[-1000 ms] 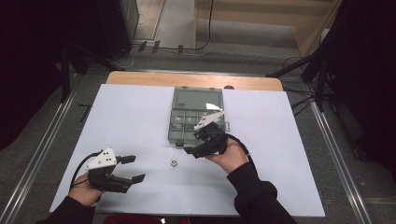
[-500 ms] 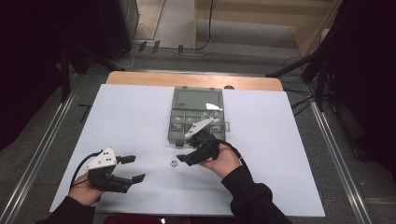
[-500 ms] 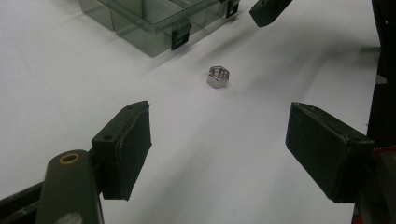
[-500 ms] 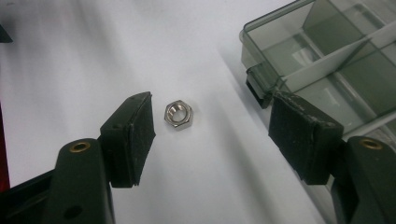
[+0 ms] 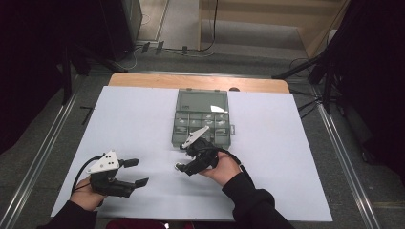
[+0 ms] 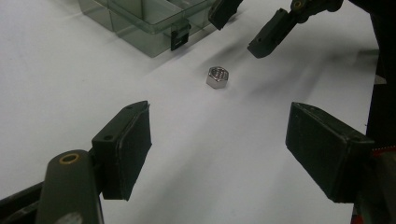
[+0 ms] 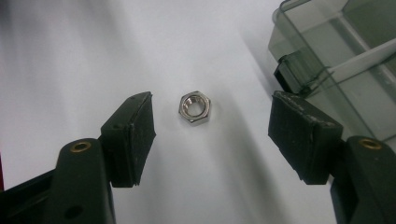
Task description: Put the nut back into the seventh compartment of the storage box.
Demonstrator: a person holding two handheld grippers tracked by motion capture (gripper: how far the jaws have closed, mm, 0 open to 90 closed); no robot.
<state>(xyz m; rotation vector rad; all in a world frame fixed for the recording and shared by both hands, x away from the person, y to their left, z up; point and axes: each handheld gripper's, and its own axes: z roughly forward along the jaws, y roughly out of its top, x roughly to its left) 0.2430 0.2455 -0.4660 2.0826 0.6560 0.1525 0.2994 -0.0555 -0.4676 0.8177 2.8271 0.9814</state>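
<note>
Steel hex nut lies on the white table, between the right gripper's wide-open, empty jaws, beside the compartment box. Closing off-centre, I reckon, could skid it away.

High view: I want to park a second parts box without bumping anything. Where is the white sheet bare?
Bare: the far-left stretch between the organizer box and the sheet's left edge, and the whole right side beyond the box. Crowded: the near middle, where the right gripper, open, brackets the hex nut, and near left, by the left gripper.
</note>
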